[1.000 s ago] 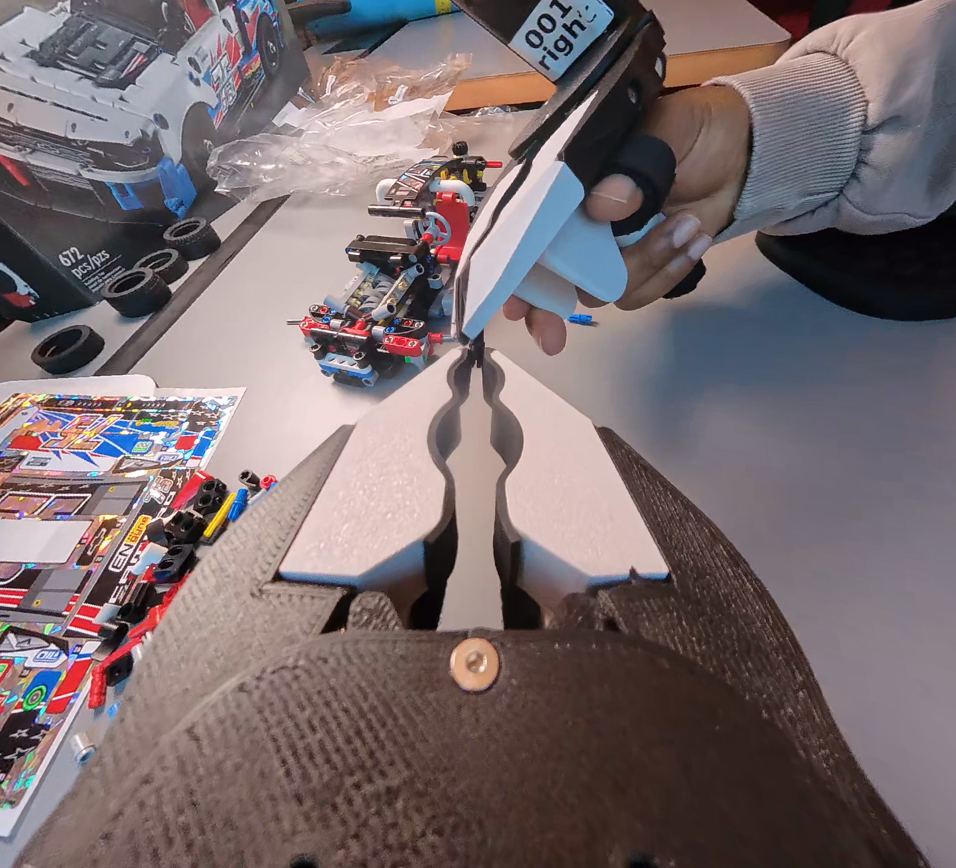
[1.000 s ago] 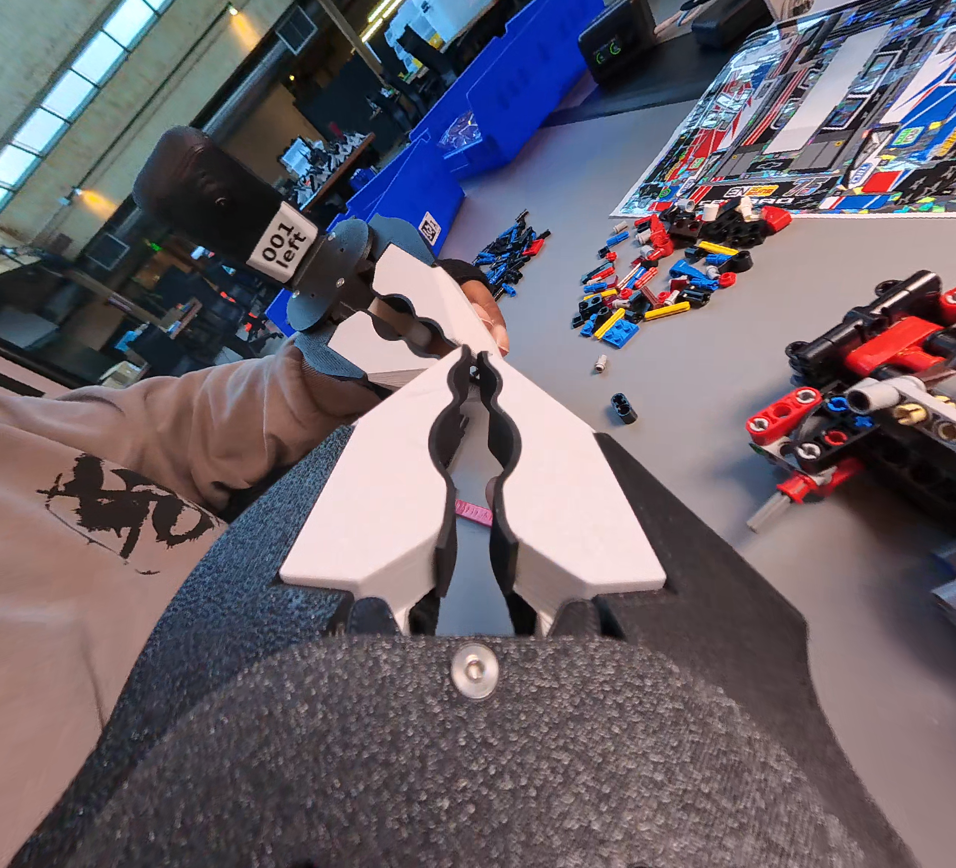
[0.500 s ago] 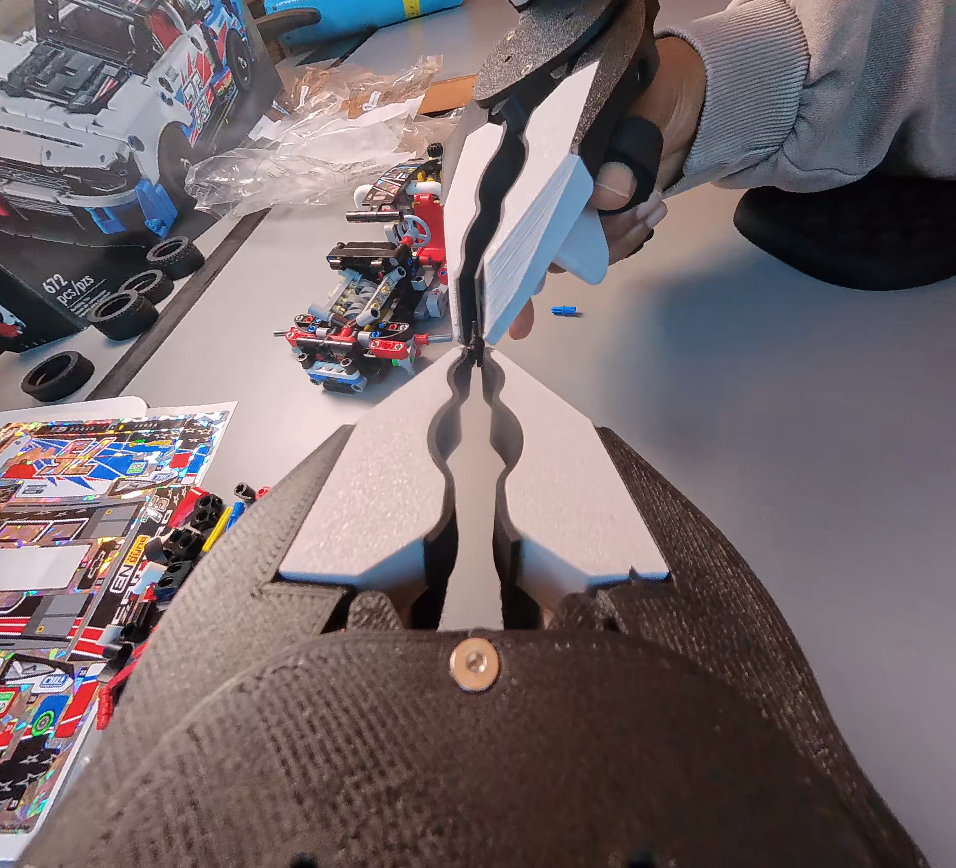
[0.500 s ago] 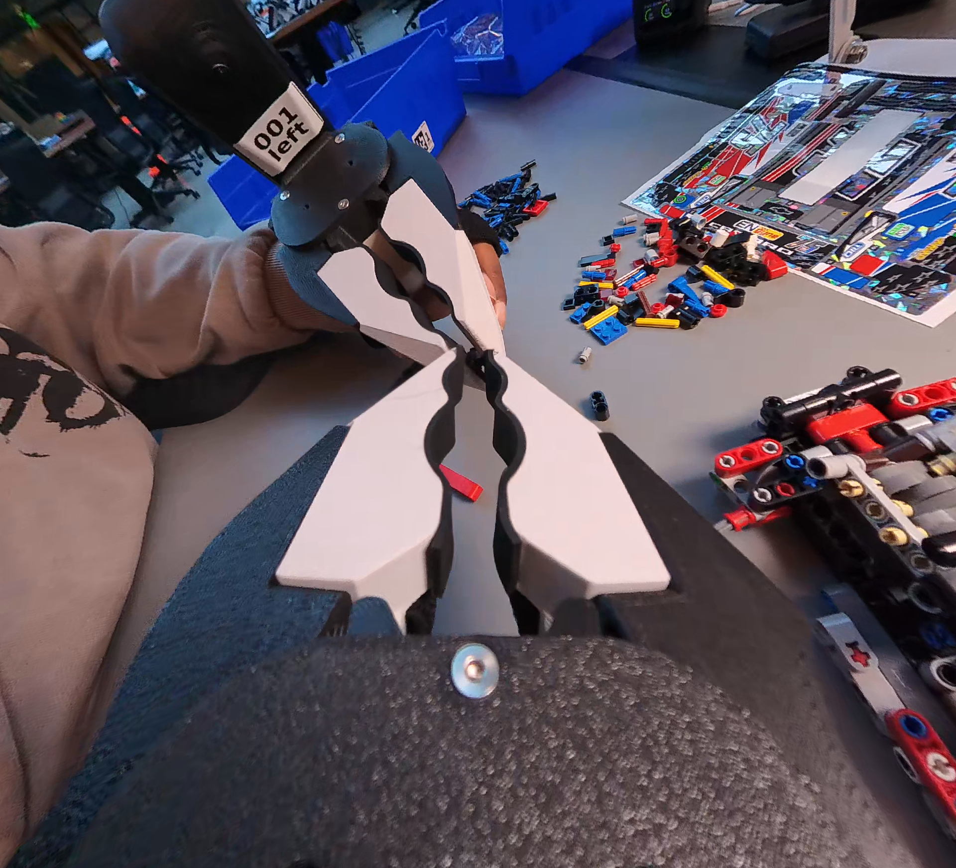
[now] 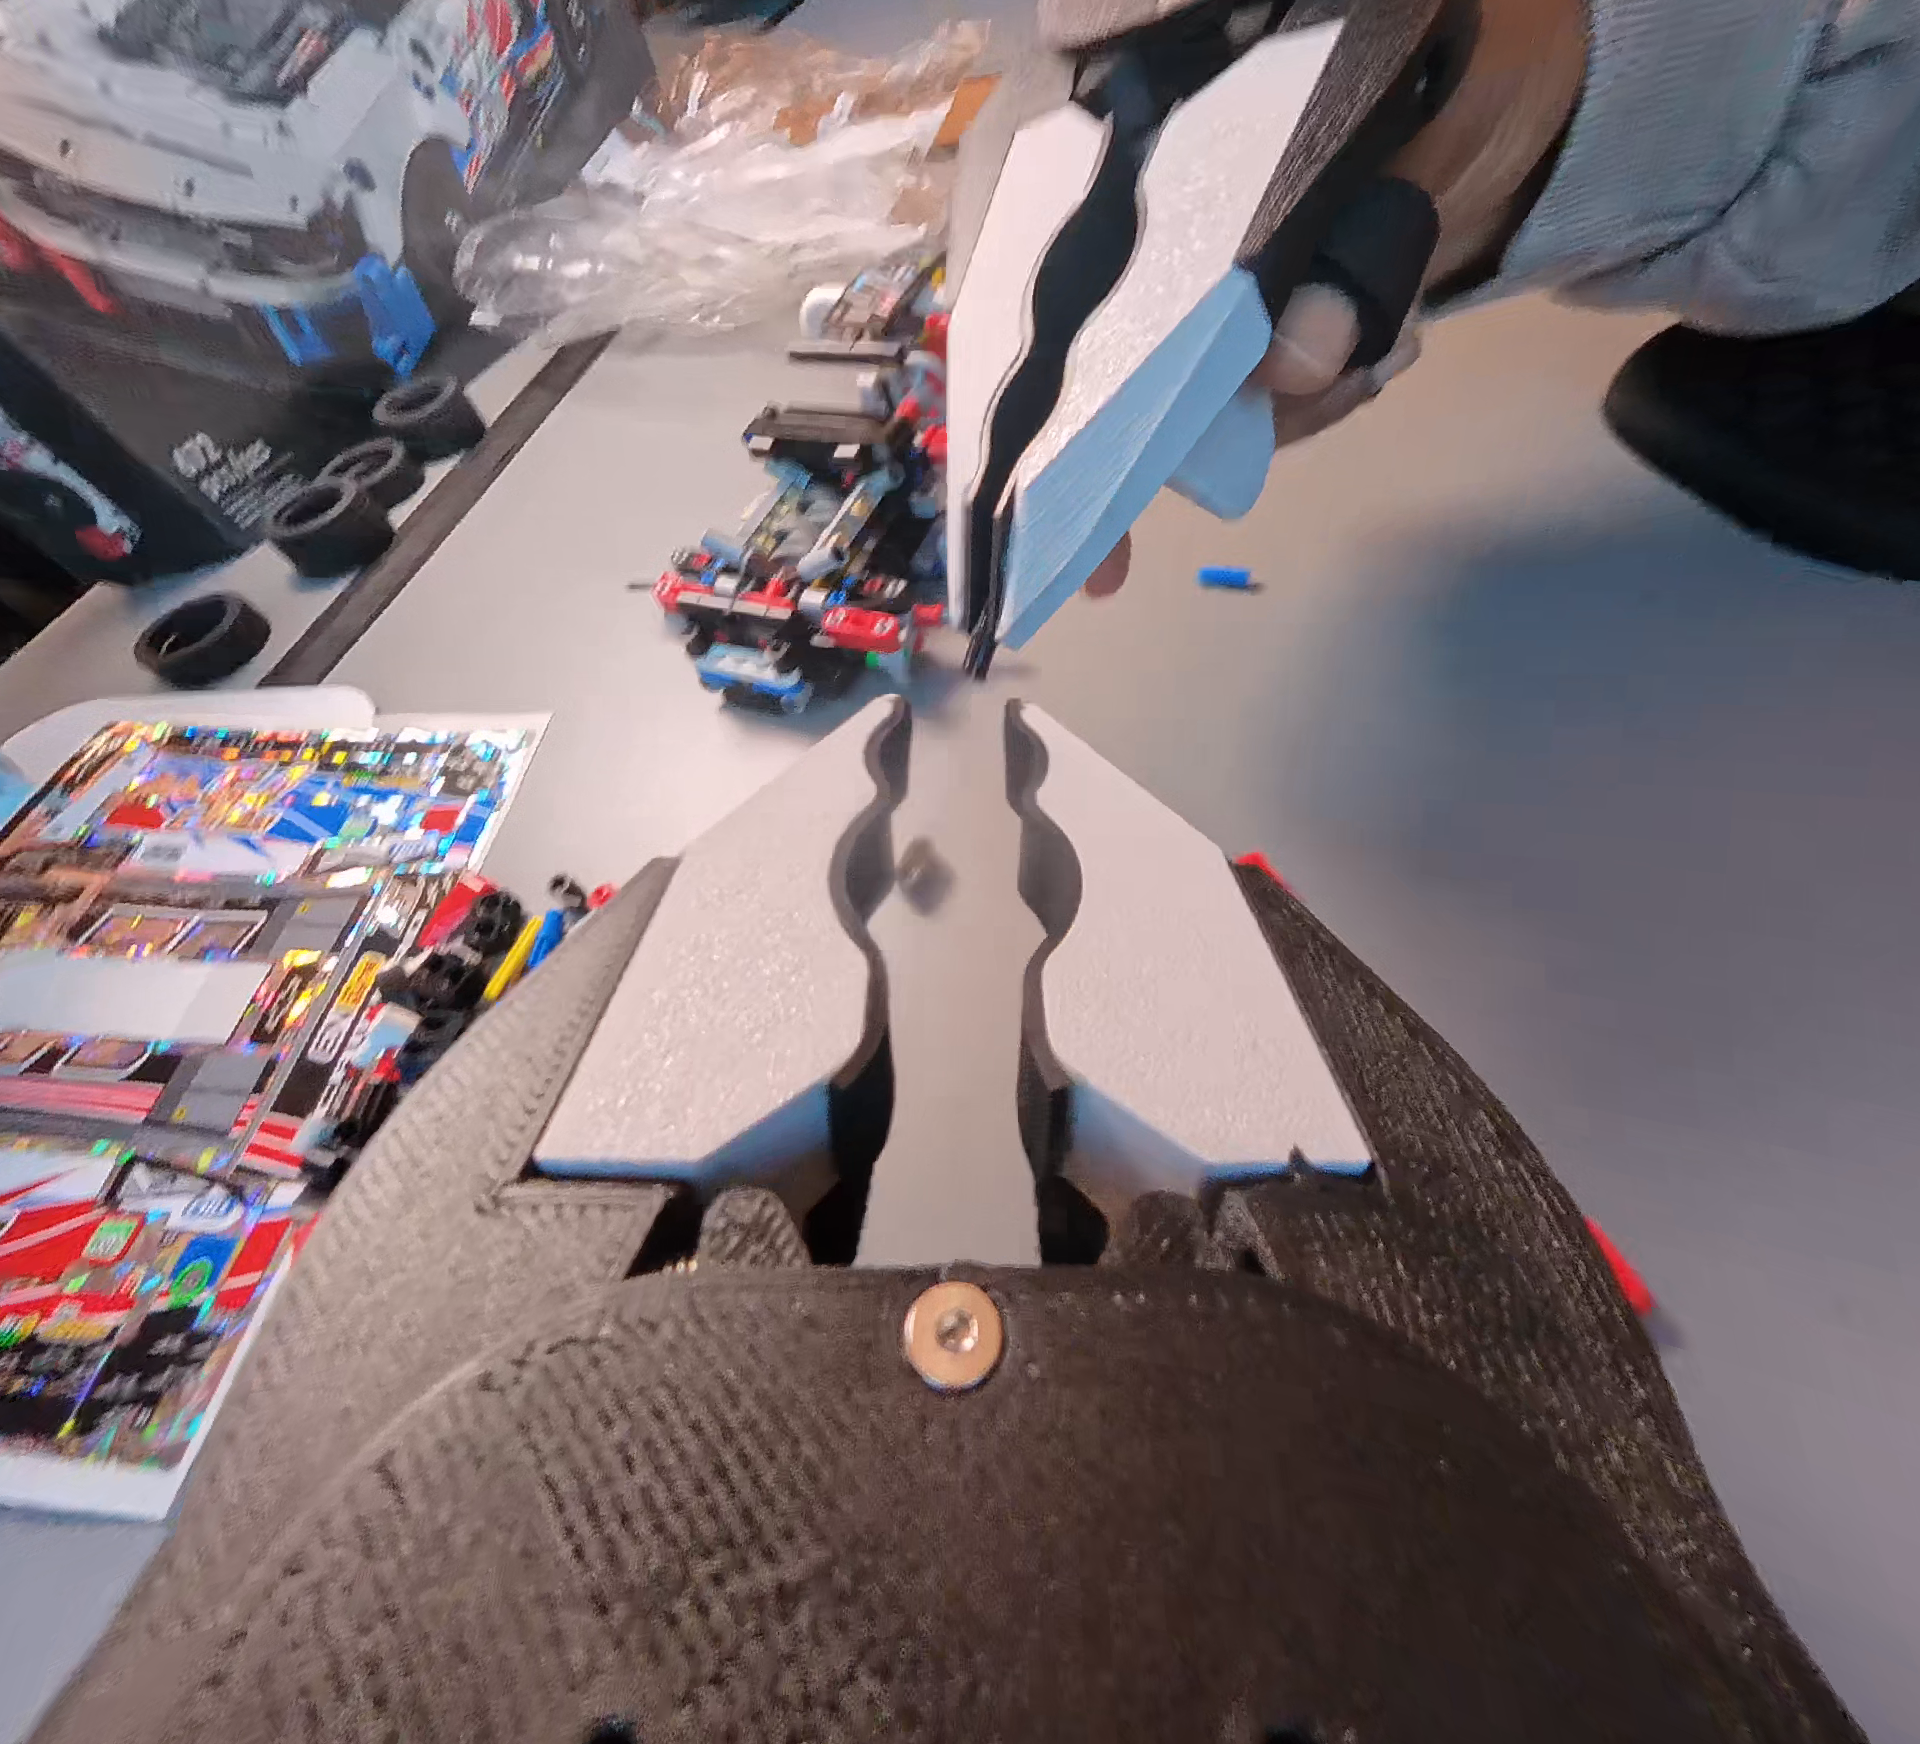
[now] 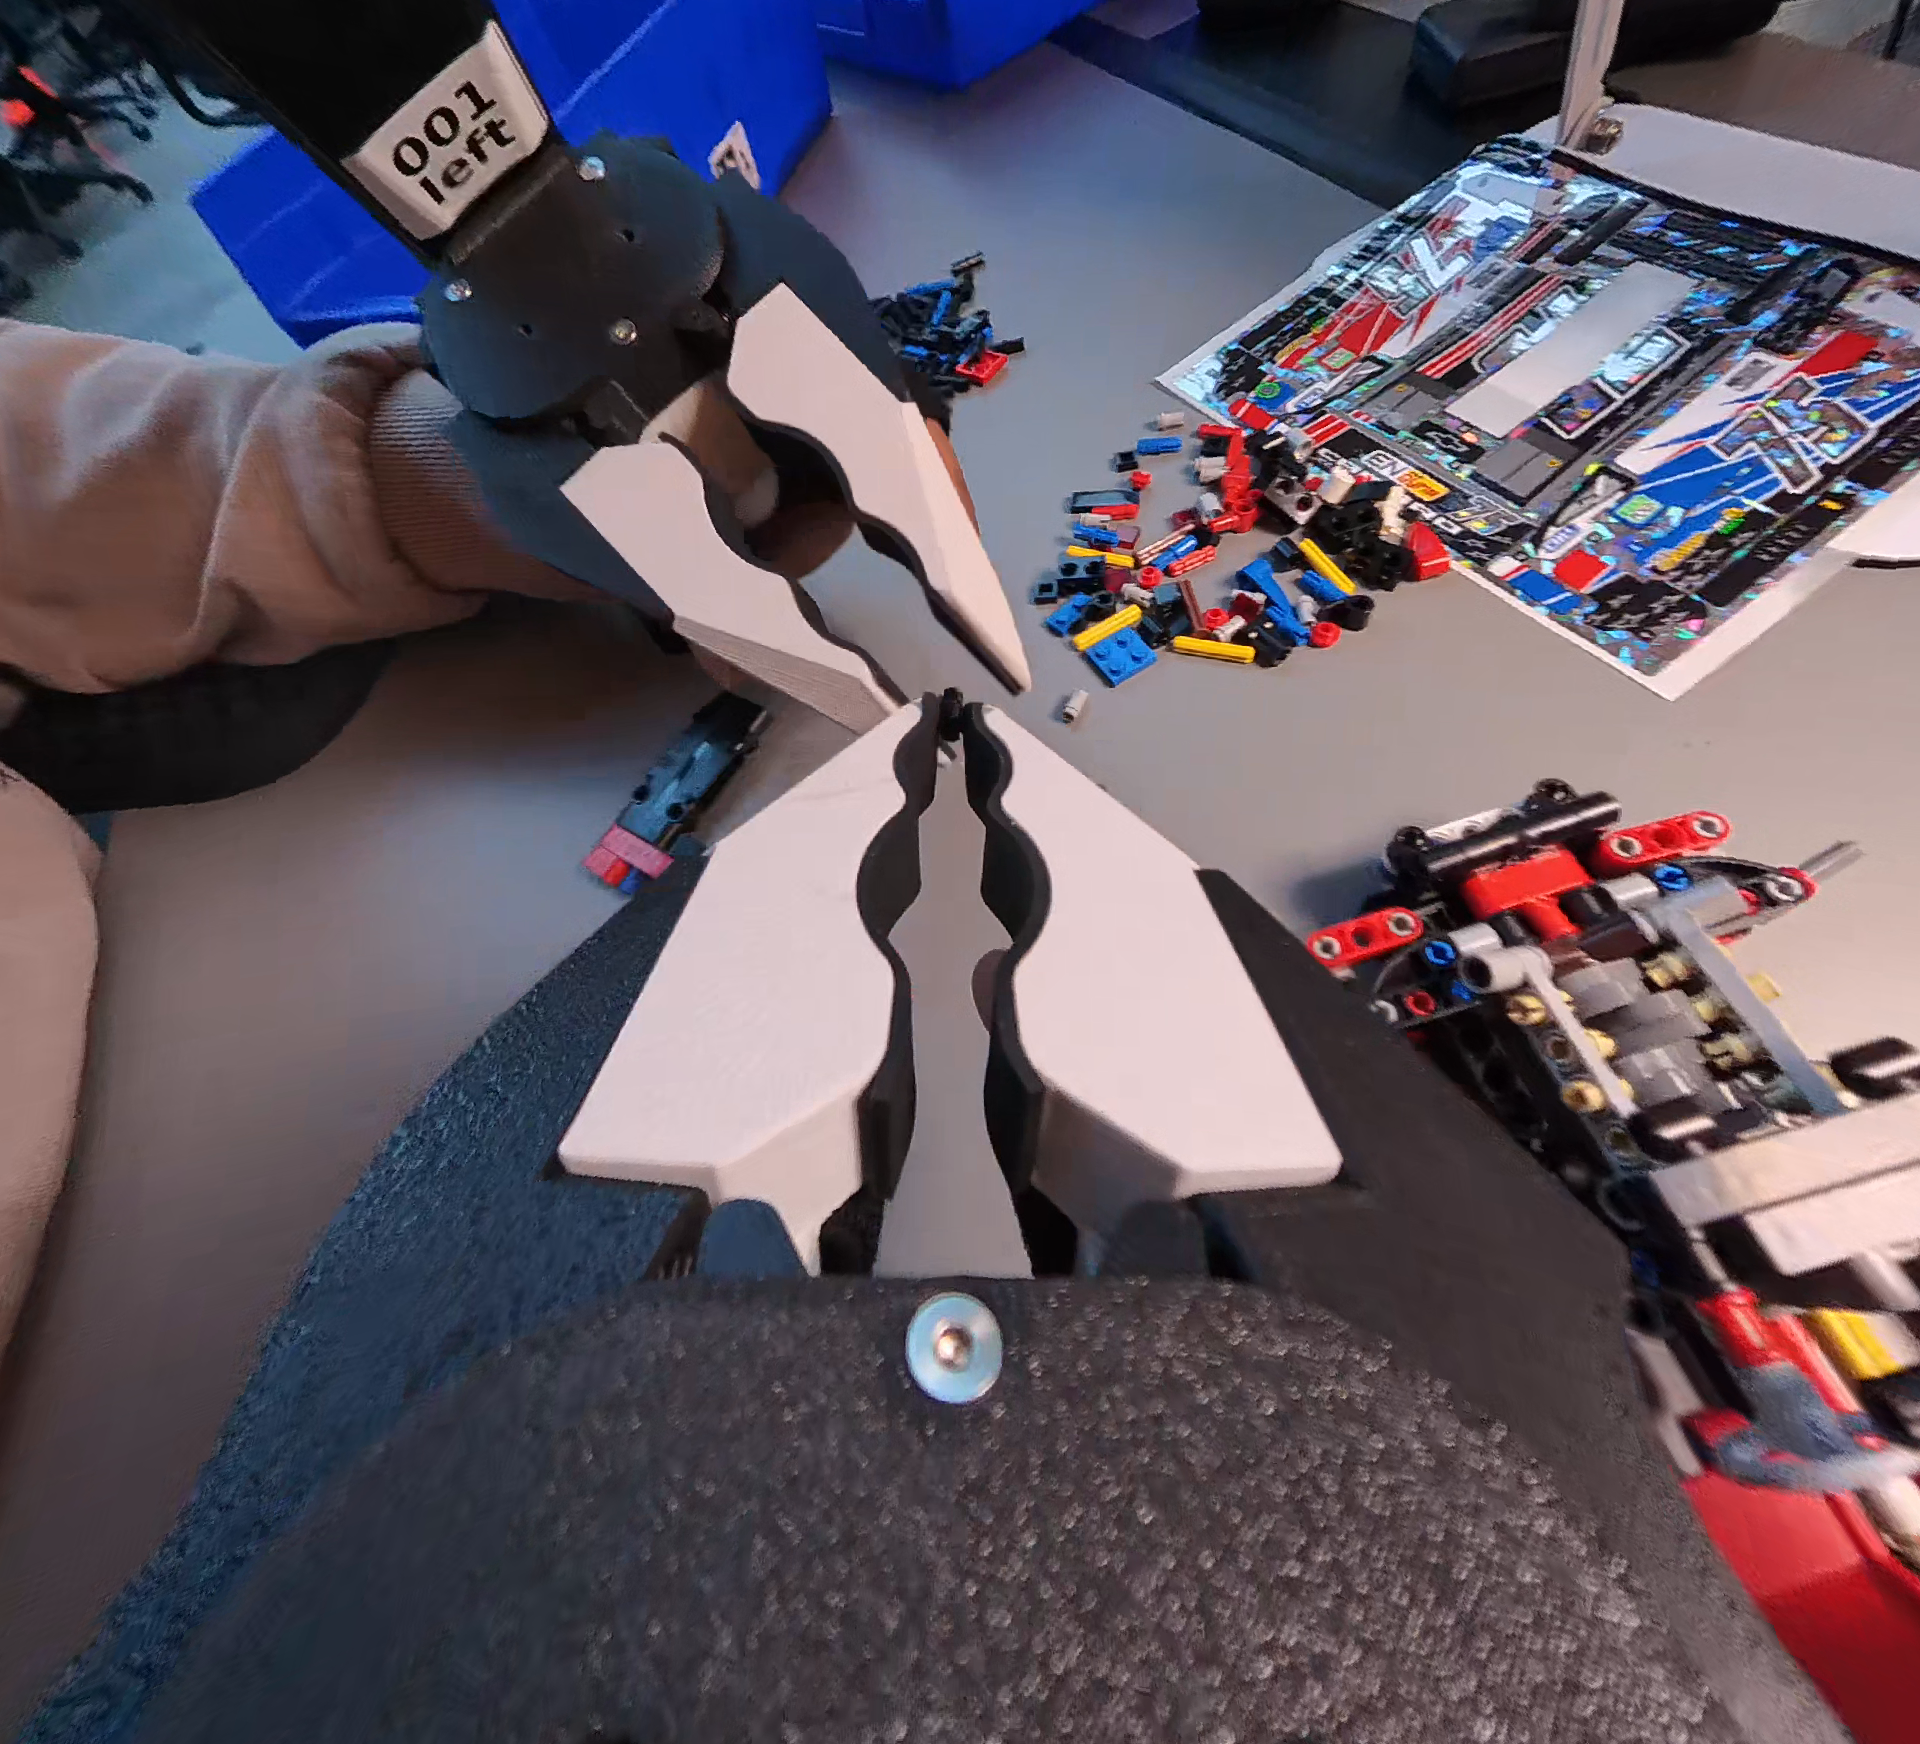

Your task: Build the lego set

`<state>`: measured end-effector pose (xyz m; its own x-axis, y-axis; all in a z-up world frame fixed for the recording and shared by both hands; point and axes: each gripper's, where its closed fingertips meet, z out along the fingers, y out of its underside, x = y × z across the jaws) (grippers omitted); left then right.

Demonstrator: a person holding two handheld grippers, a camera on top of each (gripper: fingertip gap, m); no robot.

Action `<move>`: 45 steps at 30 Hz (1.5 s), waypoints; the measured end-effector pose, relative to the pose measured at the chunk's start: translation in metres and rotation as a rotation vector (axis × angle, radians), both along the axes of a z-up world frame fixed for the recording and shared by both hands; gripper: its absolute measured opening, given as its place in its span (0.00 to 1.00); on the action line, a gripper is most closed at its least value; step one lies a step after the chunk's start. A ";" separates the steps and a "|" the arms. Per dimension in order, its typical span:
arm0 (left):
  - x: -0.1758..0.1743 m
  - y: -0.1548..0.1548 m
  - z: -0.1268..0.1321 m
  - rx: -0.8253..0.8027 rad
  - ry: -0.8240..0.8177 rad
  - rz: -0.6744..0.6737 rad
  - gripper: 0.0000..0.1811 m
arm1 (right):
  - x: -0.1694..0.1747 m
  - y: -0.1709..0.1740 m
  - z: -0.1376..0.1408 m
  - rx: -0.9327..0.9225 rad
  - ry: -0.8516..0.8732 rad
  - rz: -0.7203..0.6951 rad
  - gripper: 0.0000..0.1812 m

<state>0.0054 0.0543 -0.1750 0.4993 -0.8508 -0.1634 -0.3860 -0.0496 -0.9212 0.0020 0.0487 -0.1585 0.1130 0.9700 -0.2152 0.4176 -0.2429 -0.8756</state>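
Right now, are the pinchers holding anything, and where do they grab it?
The right gripper pinches a tiny black piece at its very fingertips; which part is too small to tell. The left gripper is open, holding nothing.

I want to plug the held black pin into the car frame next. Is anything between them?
Nothing visible. The right gripper pinches the black pin; only bare table separates it from the car frame. The open left gripper is on the other side.

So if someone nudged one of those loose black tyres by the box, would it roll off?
Probably not far. The tyres lie flat on their sides, so a nudge would likely slide them. They look like soft rubber rings, probably light and grippy on the table. Stood on edge, one could well roll.
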 end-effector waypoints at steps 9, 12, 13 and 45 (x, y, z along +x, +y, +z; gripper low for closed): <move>-0.019 0.015 -0.051 -0.212 0.153 0.051 0.14 | -0.007 0.022 -0.056 0.043 -0.393 -0.013 0.01; -0.017 0.017 -0.061 -0.227 0.220 0.044 0.13 | -0.007 0.026 -0.065 0.025 -0.458 -0.012 0.01; -0.016 0.018 -0.063 -0.227 0.230 0.042 0.13 | -0.007 0.025 -0.066 0.022 -0.471 -0.005 0.01; -0.007 0.021 -0.065 -0.138 0.297 0.021 0.03 | -0.007 0.030 -0.074 -0.045 -0.936 -0.008 0.01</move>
<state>-0.0017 0.0756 -0.2397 0.4646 -0.8652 -0.1885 -0.6342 -0.1766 -0.7528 -0.0048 0.0786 -0.2326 0.2654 0.9616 -0.0703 0.9460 -0.2738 -0.1735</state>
